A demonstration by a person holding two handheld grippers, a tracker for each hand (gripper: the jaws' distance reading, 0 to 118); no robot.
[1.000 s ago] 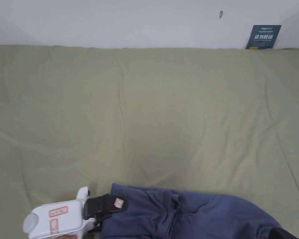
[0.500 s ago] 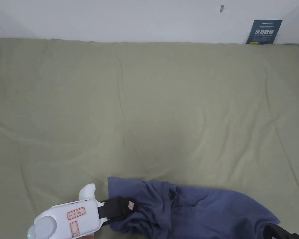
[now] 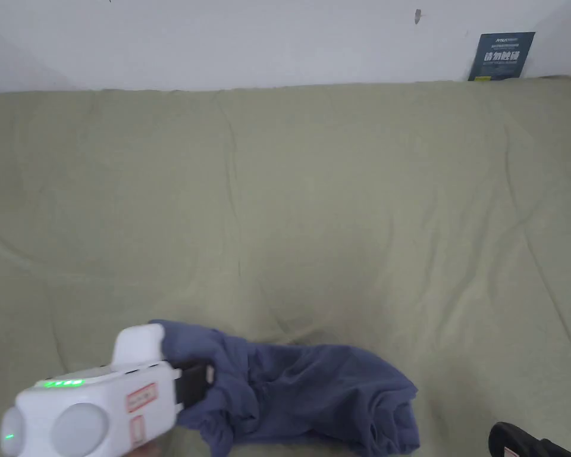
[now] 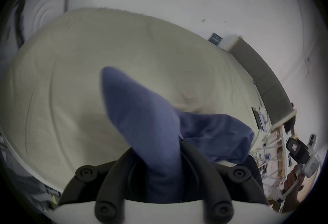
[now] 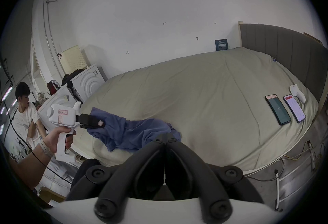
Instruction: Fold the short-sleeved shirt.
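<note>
I have the left gripper point(image 3: 210, 376) clamped on one end of the shirt point(image 3: 314, 396); in its own view the blue cloth runs straight up between the jaws, pinched on both sides. The shirt lies bunched at the near edge of the bed point(image 3: 338, 208), not yet spread, so I judge folding hasn't really begun.

The long axis of the heap runs left to right across the near edge, from my left grip toward the free end point(image 3: 397, 425), a crumpled lump on my right. That end lies nearest the right gripper point(image 5: 166, 139), whose jaws meet with nothing between them; it hangs just off the bed edge, apart from the cloth. In the head view I catch its dark tip at the bottom right corner.

So the next move turns on the right side: open, reach a little left and forward to the free end, then pull the two ends apart along that axis to lay the shirt flat. Two phones point(image 5: 285, 111) lie well off to the right, clear of the work.
</note>
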